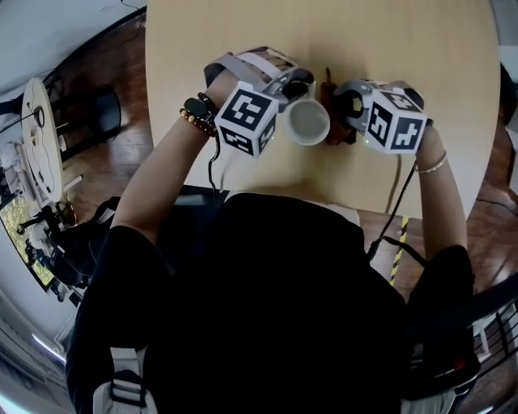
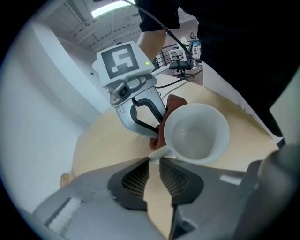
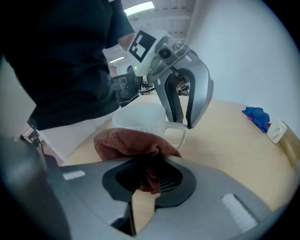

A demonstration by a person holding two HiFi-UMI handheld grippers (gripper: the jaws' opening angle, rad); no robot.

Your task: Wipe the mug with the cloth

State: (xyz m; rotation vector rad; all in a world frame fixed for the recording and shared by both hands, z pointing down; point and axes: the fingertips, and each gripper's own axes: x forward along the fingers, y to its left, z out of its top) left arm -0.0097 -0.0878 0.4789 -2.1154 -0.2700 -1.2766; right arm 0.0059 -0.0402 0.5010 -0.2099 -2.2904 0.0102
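A white mug (image 1: 309,121) stands on the wooden table (image 1: 243,24) near its front edge, between my two grippers. My left gripper (image 2: 153,161) is shut on the mug's handle (image 2: 157,153), with the bowl of the mug (image 2: 197,133) just beyond the jaws. My right gripper (image 3: 147,176) is shut on a bunched red-brown cloth (image 3: 133,143), which it holds against the side of the mug (image 3: 143,117) away from the handle. The left gripper view shows the cloth (image 2: 174,104) pressed behind the mug's rim. In the head view the right gripper (image 1: 346,109) sits at the mug's right.
A blue rag (image 3: 255,116) and a small white object (image 3: 276,130) lie far off by the table's edge. The front edge of the table (image 1: 324,198) runs close under both grippers. Office chairs (image 1: 97,109) stand on the floor at the left.
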